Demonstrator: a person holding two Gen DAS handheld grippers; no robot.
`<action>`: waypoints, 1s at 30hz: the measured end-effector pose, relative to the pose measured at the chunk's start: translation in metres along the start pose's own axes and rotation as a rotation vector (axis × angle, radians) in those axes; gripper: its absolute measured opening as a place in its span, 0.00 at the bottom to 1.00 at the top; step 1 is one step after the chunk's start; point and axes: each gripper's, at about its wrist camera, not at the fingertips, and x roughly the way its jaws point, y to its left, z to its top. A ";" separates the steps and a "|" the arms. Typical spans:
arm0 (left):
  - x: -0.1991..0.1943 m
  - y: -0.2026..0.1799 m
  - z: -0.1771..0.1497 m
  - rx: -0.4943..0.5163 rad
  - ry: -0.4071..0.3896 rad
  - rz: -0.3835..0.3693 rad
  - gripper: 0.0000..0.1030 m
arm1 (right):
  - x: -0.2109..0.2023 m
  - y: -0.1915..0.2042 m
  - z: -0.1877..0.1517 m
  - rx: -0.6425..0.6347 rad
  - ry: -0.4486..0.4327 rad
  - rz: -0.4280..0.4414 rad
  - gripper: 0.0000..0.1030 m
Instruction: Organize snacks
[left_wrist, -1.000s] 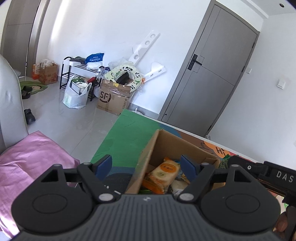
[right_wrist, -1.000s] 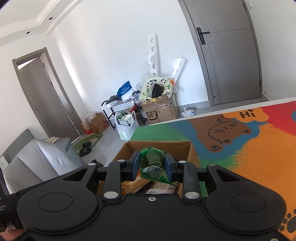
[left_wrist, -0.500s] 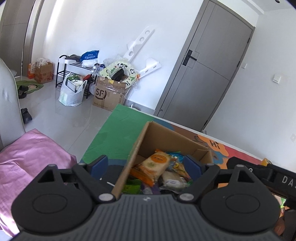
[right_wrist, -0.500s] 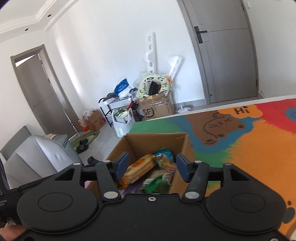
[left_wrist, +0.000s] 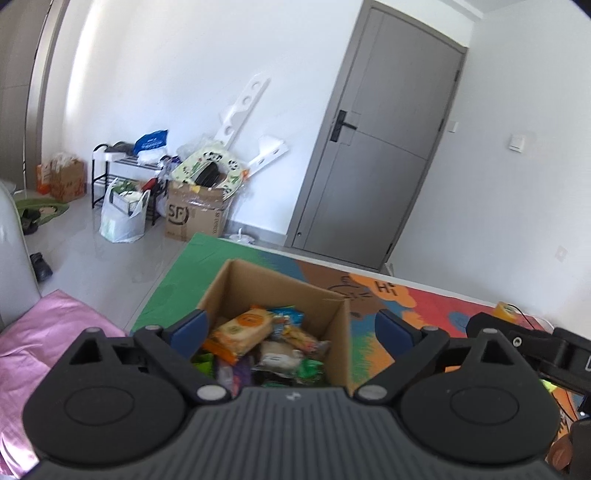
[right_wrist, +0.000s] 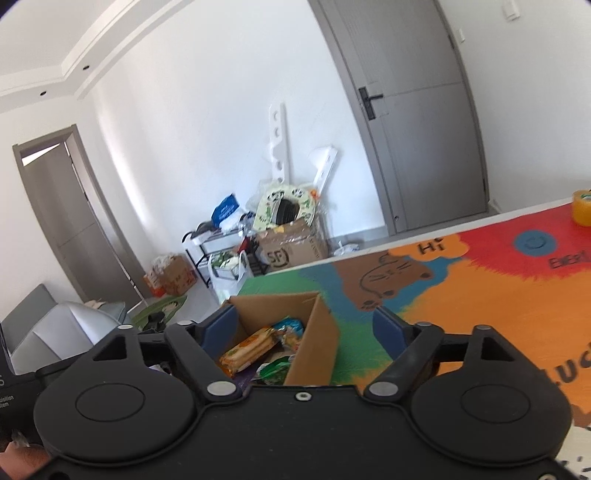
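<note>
An open cardboard box (left_wrist: 340, 332) stands on the colourful mat, holding several snack packets. An orange packet (left_wrist: 242, 328) lies on top, with a green packet (left_wrist: 310, 367) and a white one beside it. My left gripper (left_wrist: 291, 326) is open and empty, its fingers either side of the box above it. The box also shows in the right wrist view (right_wrist: 317, 343), with the orange packet (right_wrist: 249, 350) and the green packet (right_wrist: 275, 369) inside. My right gripper (right_wrist: 304, 326) is open and empty above the box.
The colourful cartoon mat (right_wrist: 480, 295) covers the table. A yellow tape roll (right_wrist: 581, 208) sits at its far right edge. A grey chair (right_wrist: 55, 332) and pink cloth (left_wrist: 33, 339) lie left of the table. Boxes and bags (left_wrist: 192, 214) stand by the far wall.
My right gripper opened and let the green packet drop into the box, then rose and swung right. My left gripper lifted a little and stayed open.
</note>
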 end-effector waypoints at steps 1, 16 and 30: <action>-0.003 -0.003 0.000 0.005 -0.003 -0.007 0.96 | -0.006 -0.001 0.000 -0.002 -0.007 -0.006 0.85; -0.033 -0.051 -0.020 0.136 0.032 -0.099 1.00 | -0.070 -0.039 -0.009 0.047 -0.035 -0.077 0.97; -0.064 -0.068 -0.033 0.235 0.051 -0.159 1.00 | -0.134 -0.063 -0.021 0.049 -0.090 -0.169 1.00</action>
